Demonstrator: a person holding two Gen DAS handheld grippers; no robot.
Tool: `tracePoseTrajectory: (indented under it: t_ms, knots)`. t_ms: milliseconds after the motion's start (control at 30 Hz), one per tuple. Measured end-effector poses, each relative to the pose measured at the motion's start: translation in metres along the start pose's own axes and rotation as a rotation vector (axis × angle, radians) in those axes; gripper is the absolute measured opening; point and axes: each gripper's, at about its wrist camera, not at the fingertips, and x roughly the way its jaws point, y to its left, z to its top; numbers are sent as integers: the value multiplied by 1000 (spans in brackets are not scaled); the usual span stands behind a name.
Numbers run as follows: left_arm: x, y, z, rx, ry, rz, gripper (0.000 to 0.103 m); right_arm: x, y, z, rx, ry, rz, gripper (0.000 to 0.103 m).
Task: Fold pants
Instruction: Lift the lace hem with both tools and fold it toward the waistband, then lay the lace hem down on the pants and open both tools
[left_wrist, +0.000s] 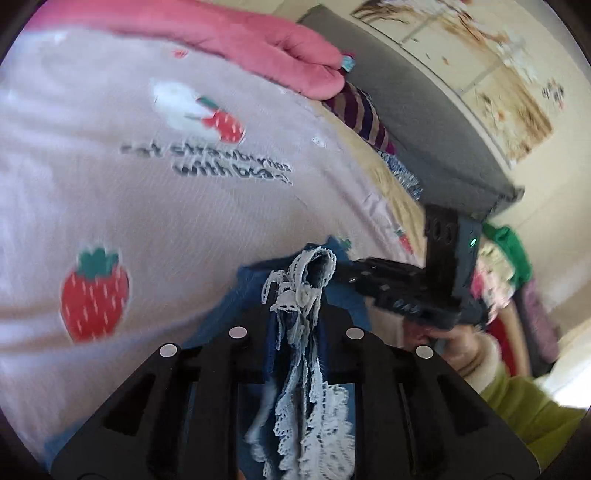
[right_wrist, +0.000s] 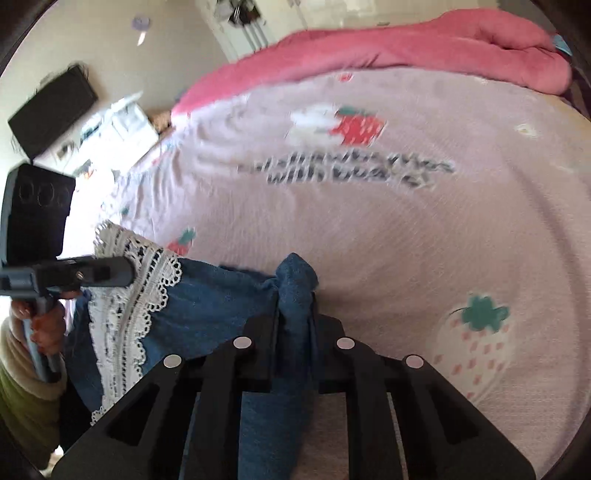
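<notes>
Denim-blue cotton pants with a white lace trim (right_wrist: 207, 306) hang between the two grippers over a bed with a pale pink strawberry-print bedsheet (right_wrist: 369, 221).

The left gripper (left_wrist: 295, 314) has its black fingers (left_wrist: 240, 350) nearly together, clamped on a bunched strip of lace and denim that stands up past the tips and trails down between them. The right gripper (right_wrist: 295, 321) is likewise almost closed, its fingers pinching a rolled fold of plain blue denim that pokes up just beyond the tips. In each view the other gripper shows at the side, with the cloth spanning from one to the other, low over the sheet near its front edge.

Risks, as I judge them: the left hold is mostly on open lace, which is thin and stretchy, so it could slip out or snag and tear if the hands pull apart hard. The right hold looks like a gathered bunch, not a flat edge, so a layer may drop free and the fold would come out crooked. Both views are blurred, so I cannot tell which part of the pants each pinch has.

A rolled pink quilt (right_wrist: 406, 48) lies along the far side of the bed, well apart from the pants.
</notes>
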Motion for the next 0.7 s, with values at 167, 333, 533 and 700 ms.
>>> tracePoseTrajectory:
  t_ms: [167,333,533,700]
  knots:
    - [23,28,-7,-73,75,119,17,21,4,-4,-54,23,-81,23]
    - [12,36,-8,-123,47,104,51,-12,6,-12,-37,-81,-58,50]
    - [-33,25,-15,-110,-51,118,75,-73,53,-59,-237,-175,12,63]
    - [-61,1,-29,-96,-126,178,87,-83,106,-115,-433,-129,85,63]
